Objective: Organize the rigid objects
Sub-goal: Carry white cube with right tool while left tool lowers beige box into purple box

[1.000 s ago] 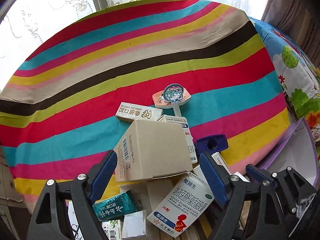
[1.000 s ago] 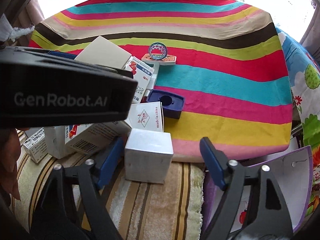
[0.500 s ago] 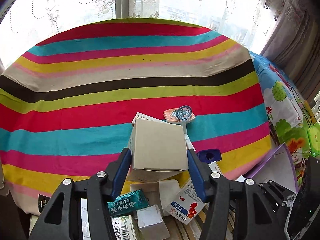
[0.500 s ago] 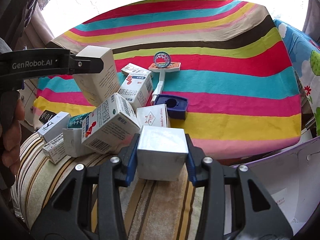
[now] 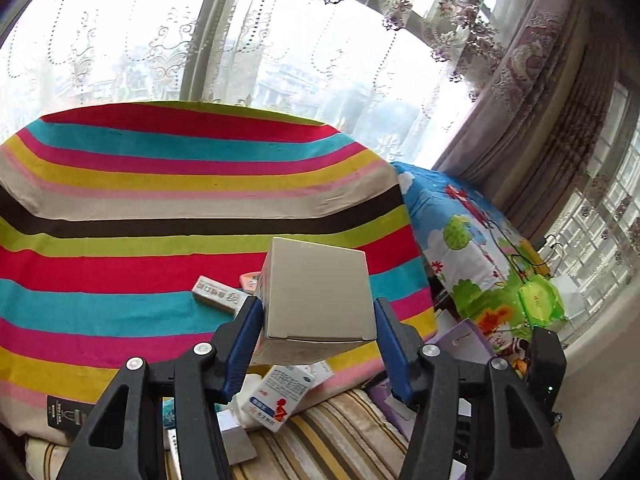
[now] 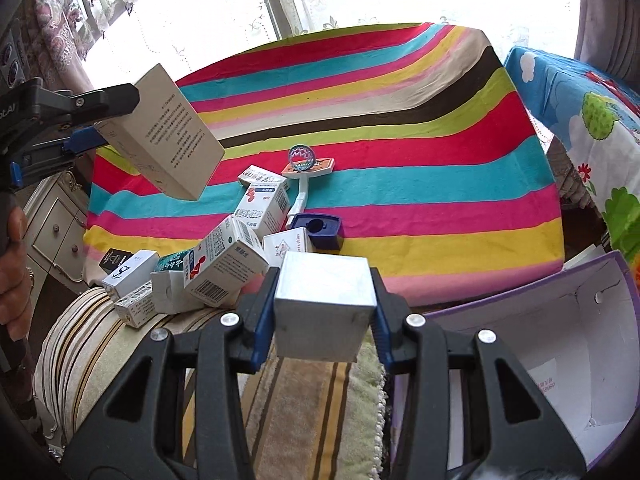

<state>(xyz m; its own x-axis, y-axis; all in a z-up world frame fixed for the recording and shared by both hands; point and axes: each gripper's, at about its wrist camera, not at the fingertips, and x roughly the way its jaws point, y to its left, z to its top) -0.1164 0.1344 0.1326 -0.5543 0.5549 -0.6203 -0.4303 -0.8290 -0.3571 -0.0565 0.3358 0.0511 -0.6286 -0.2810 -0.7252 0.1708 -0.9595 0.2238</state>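
while both hands are up with a box each, most of the tidying is not done yet. the left gripper point(image 5: 316, 332) has its blue fingers point(image 5: 244, 344) pressed on the two sides of a big plain tan cardboard box point(image 5: 316, 300), held up in the air over the pile. the right gripper point(image 6: 320, 312) has its fingers point(image 6: 262, 320) squeezed on a shiny silver square box point(image 6: 324, 304), lifted a little at the near edge of the pile.

left to sort: a heap of small white medicine boxes point(image 6: 224, 264) lying all mixed up at the near left, a flat white box point(image 5: 218, 294) farther back, a dark blue plastic lid with a hole point(image 6: 318, 230), and a round see-through ring on an orange and white paddle point(image 6: 306, 164). at the near right stands an open purple box with a white inside point(image 6: 560, 344), which looks like the place the things go, but i can only guess that. it has nothing in the part i can see.

all of it rests on a striped blanket in many bright colours point(image 6: 400, 120), with a brown striped towel point(image 6: 300, 400) at the near edge. far behind is a big window with lace curtains point(image 5: 280, 40), and a blue cartoon sheet point(image 5: 460, 248) lies to the right.
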